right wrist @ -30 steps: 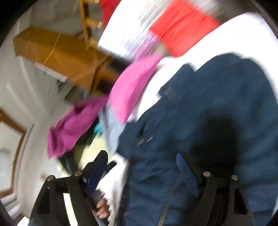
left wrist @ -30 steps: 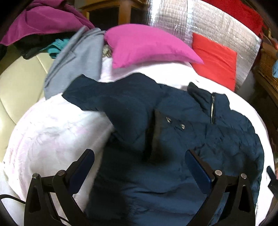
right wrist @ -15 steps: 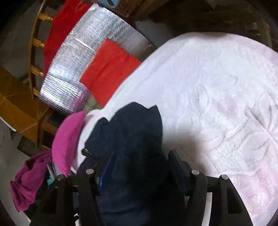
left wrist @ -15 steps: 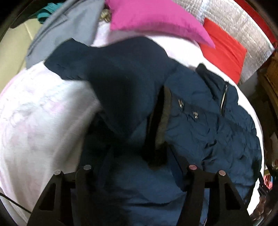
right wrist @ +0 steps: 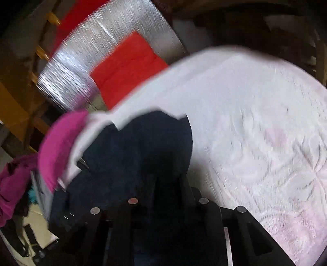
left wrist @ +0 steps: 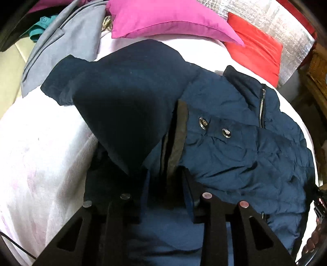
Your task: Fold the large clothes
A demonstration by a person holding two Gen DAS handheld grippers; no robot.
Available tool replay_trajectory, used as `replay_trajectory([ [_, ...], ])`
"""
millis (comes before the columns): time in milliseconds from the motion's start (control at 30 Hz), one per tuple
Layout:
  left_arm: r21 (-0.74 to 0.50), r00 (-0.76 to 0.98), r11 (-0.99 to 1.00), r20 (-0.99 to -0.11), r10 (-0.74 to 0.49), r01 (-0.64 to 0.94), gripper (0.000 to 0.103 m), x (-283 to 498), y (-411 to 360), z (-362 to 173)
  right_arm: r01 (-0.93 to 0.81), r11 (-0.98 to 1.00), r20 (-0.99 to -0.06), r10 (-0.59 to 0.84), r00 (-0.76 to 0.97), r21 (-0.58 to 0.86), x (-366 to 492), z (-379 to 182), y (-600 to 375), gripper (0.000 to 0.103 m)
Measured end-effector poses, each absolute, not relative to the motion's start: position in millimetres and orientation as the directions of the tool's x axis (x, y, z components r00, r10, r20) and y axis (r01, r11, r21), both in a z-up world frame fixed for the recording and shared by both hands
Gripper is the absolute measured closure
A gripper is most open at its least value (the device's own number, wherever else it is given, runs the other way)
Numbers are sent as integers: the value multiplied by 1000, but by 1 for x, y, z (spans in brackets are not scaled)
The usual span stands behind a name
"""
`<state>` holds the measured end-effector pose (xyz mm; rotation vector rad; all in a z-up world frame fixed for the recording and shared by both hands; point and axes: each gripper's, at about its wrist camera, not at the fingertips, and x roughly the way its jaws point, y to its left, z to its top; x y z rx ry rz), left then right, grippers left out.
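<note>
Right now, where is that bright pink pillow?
In the left wrist view the pink pillow lies at the top, on the white blanket just beyond the navy jacket, between the grey garment and the red cushion.

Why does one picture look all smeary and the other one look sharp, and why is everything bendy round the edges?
Right wrist view: motion blur smears the silver sheet and red cushion; the navy jacket is a dark shape. Left wrist view: sharp, the jacket's snaps and zipper are clear. Both views: the fisheye lens bends the white blanket and darkens the corners.
</note>
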<state>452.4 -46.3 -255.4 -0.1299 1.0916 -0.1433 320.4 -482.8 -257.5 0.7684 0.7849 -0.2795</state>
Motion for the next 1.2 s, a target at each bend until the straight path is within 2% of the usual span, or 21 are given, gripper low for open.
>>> replay_trajectory([
  [33, -188, 441, 981, -877, -194, 58, 68, 451, -44, -251, 495, 700, -719, 38, 694, 514, 322, -252, -481, 77],
  [100, -244, 436, 968, -866, -246, 61, 66, 447, -33, -239, 496, 705, -699, 0, 715, 507, 315, -234, -481, 69],
  [133, -290, 444, 955, -848, -290, 69, 60, 443, -23, -228, 498, 707, -678, -37, 734, 502, 308, -224, -481, 53],
  [167, -325, 457, 943, -829, -323, 76, 55, 440, -14, -219, 497, 712, -654, -71, 753, 496, 301, -215, -480, 31],
  [200, -351, 485, 933, -804, -343, 79, 42, 436, -4, -207, 489, 721, -625, -99, 774, 491, 297, -207, -475, 22],
  [233, -353, 531, 933, -779, -333, 66, 36, 433, 11, -196, 460, 739, -586, -110, 803, 492, 291, -197, -468, 19],
  [267, -341, 566, 939, -765, -306, 47, 30, 431, 22, -188, 422, 757, -559, -91, 824, 499, 290, -192, -460, 19],
  [333, -305, 631, 952, -744, -222, -25, 28, 432, 50, -179, 328, 793, -524, -13, 852, 514, 293, -188, -440, 20],
  [400, -348, 632, 934, -743, -218, -86, 28, 441, 75, -184, 254, 808, -520, 74, 851, 531, 302, -191, -420, 22],
  [467, -470, 603, 869, -741, -295, -153, 28, 454, 102, -202, 167, 806, -520, 194, 832, 568, 314, -199, -396, 32],
  [533, -565, 580, 798, -729, -364, -210, 28, 464, 119, -222, 113, 808, -538, 273, 797, 578, 328, -210, -373, 35],
  [667, -691, 567, 683, -670, -479, -239, 28, 485, 124, -248, 75, 831, -583, 320, 747, 551, 346, -226, -339, 37],
  [733, -729, 583, 645, -634, -508, -230, 28, 494, 126, -251, 61, 831, -588, 336, 736, 553, 352, -230, -330, 37],
  [900, -769, 569, 575, -615, -546, -280, 30, 520, 132, -275, 69, 824, -588, 340, 734, 562, 356, -233, -326, 37],
  [967, -789, 579, 540, -597, -556, -294, 38, 527, 138, -281, 76, 822, -589, 337, 735, 564, 350, -234, -335, 37],
  [1033, -809, 594, 516, -569, -569, -281, 52, 533, 140, -281, 84, 821, -592, 333, 734, 565, 353, -235, -335, 37],
  [1200, -778, 603, 568, -595, -531, -268, 80, 543, 137, -277, 101, 813, -590, 324, 740, 574, 352, -234, -345, 37],
])
